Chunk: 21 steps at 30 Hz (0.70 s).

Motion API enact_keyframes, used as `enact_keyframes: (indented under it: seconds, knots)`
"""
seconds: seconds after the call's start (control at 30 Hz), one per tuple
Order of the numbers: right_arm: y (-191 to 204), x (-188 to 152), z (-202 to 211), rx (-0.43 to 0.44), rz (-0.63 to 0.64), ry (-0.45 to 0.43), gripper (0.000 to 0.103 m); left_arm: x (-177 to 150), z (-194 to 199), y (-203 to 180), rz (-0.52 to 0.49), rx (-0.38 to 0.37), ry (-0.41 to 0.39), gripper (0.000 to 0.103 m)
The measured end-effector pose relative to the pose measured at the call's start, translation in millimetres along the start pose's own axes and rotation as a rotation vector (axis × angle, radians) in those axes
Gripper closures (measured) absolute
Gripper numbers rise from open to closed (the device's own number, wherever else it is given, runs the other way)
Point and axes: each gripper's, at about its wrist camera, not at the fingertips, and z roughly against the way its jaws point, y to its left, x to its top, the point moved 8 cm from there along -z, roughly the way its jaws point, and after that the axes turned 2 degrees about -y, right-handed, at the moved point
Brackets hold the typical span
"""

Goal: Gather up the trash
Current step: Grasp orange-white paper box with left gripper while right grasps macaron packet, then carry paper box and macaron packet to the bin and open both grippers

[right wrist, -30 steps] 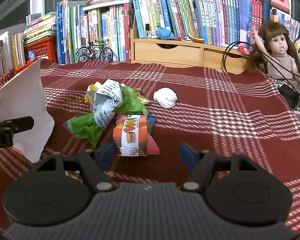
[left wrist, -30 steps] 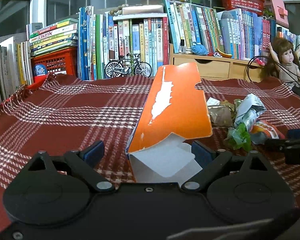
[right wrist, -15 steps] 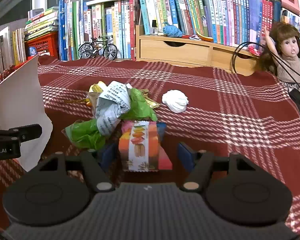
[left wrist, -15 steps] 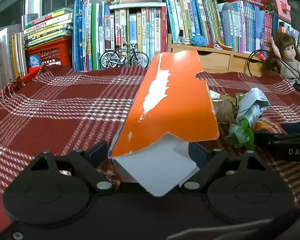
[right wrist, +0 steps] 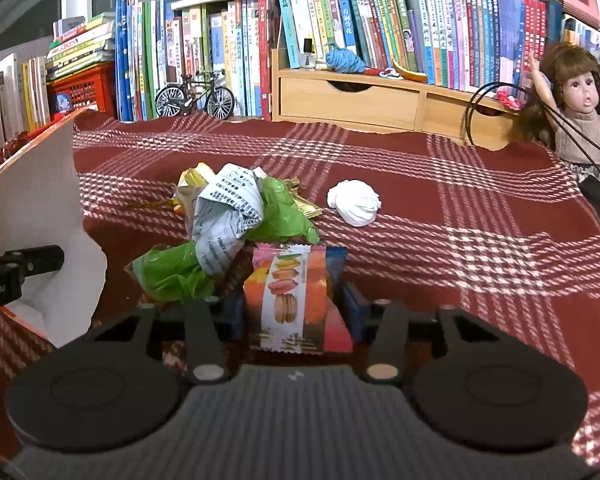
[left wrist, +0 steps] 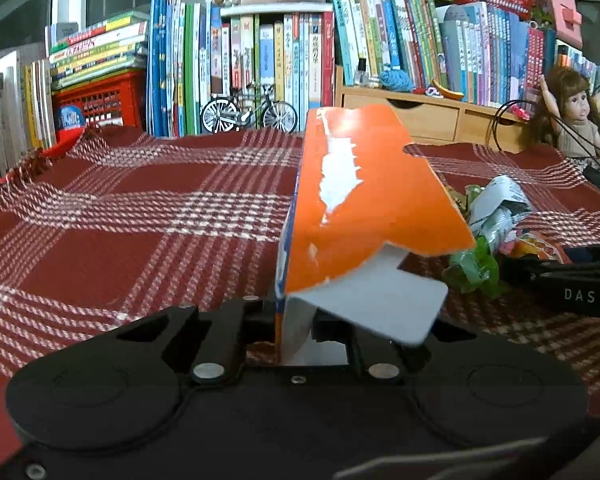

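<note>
The left gripper (left wrist: 294,326), low in the centre of its frame, has just been closing and now pinches the near edge of the orange cardboard box (left wrist: 364,204), a torn, flattened carton that rises toward the middle of the view with its white flap (left wrist: 380,300) hanging to the right. The right gripper (right wrist: 294,314) has also just been closing, with the macaron snack packet (right wrist: 296,300) between its jaws at lower centre; the blue pads sit against the packet's sides, so it appears gripped. To do this step well, I judge that both holds should be firm before lifting: the carton is thin and may pivot, and the packet is slippery film that could squeeze out. Lifting straight up would spare the crumpled wrappers (right wrist: 228,220) just behind the packet and the white paper wad (right wrist: 354,202) to their right.

All this lies on a red plaid tablecloth (right wrist: 480,220), slightly rumpled. Along the top of both views stand rows of books (left wrist: 268,56), a model bicycle (right wrist: 194,96), a wooden drawer unit (right wrist: 352,98) and, at far right, a doll (right wrist: 580,108).
</note>
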Motion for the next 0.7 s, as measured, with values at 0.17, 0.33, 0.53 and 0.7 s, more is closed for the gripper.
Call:
enact_keyframes:
  seconds: [0.17, 0.33, 0.53, 0.7]
  knots:
    - [-3.2, -2.5, 16.1, 0.001, -0.016, -0.015, 0.052, 3.1, 19.8, -0.4, -0.007, -0.012, -0.037, 0.092]
    - [-2.2, -5.3, 37.3, 0.020, -0.021, -0.035, 0.052, 4.0, 39.9, -1.2, -0.010, -0.026, -0.063, 0.093]
    - [6.4, -12.8, 66.1, 0.046, 0.002, -0.059, 0.052, 0.6, 71.1, -2.2, -0.002, -0.043, -0.103, 0.094]
    - [16.9, -21.8, 92.7, 0.081, 0.015, -0.076, 0.052, -6.1, 103.6, -2.9, 0.001, -0.077, -0.132, 0.095]
